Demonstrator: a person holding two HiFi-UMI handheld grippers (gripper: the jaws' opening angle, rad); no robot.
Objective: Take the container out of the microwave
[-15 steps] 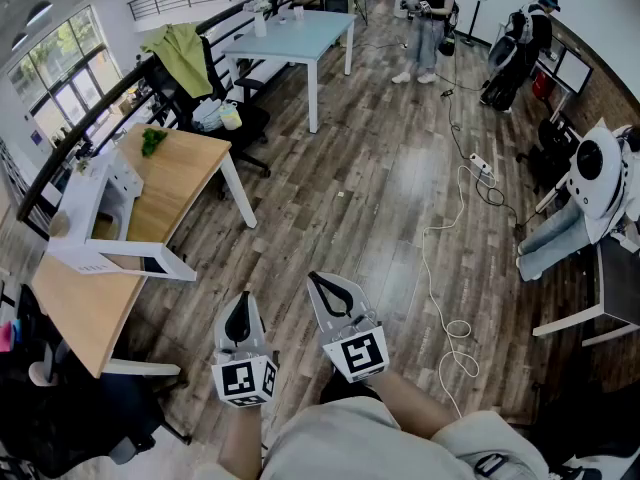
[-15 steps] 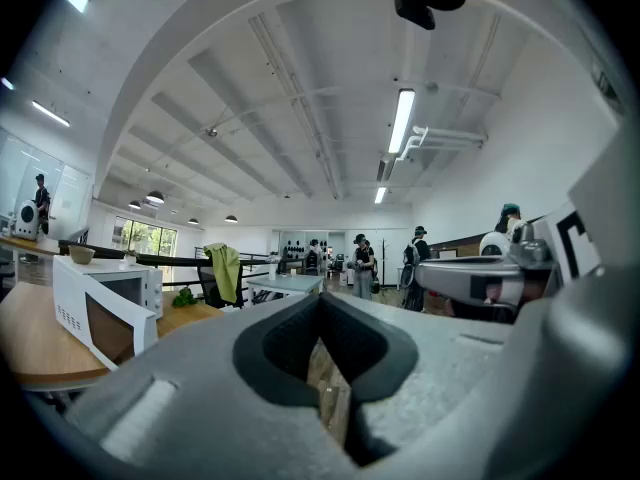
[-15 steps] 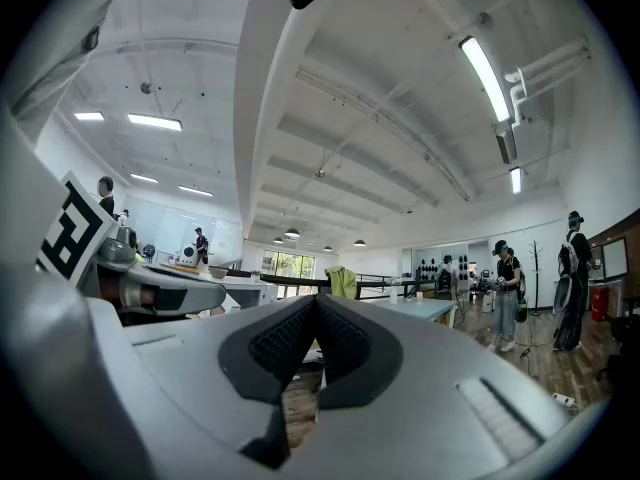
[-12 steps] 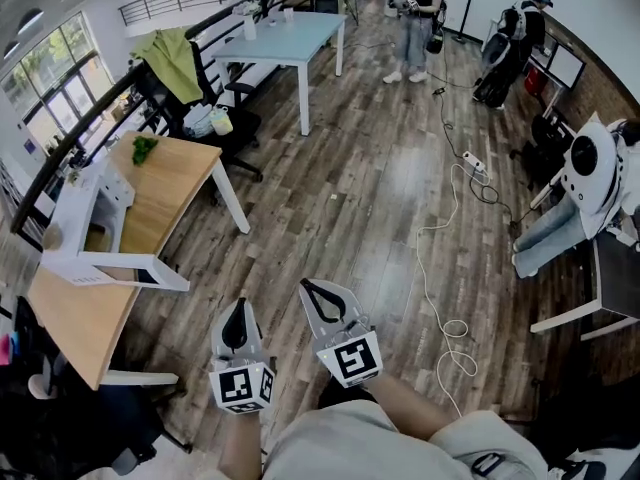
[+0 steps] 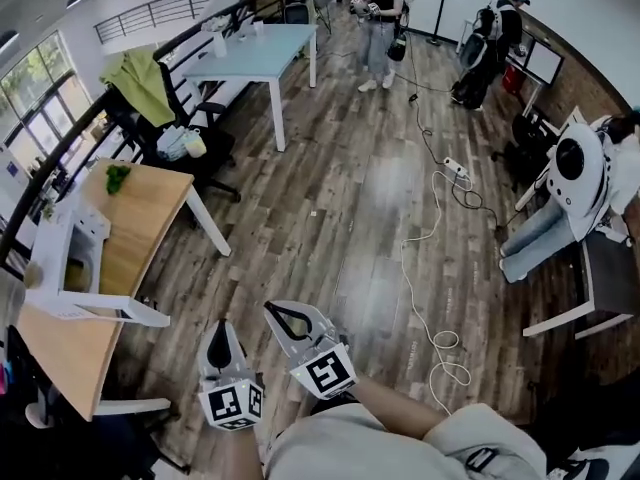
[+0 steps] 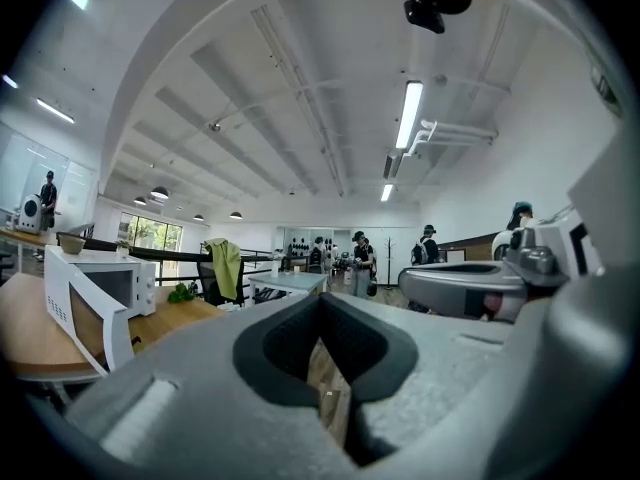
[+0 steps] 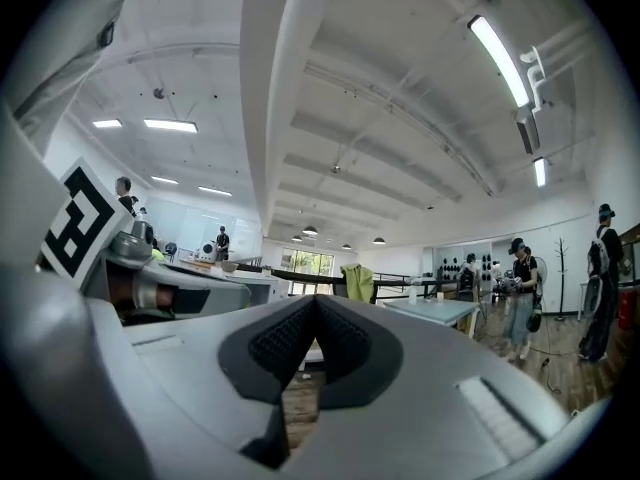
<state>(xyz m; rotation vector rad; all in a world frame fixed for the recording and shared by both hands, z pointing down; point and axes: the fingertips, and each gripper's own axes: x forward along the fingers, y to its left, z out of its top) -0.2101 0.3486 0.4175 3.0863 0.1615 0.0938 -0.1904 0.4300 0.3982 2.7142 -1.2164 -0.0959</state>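
Note:
A white microwave stands on a wooden table at the left, its door swung open toward me. The left gripper view shows the same microwave far off at the left with its open door. No container can be made out inside it from here. My left gripper and right gripper hang side by side over the wooden floor, well to the right of the table. Both are shut with nothing between the pads.
A green plant lies on the wooden table's far end. Behind it are a chair with a green cloth and a pale blue table. A white cable snakes over the floor at the right. People stand at the back.
The head view has swung: the table and microwave have slid toward the left edge, and both grippers now show lower and further left. Both stay shut and empty.

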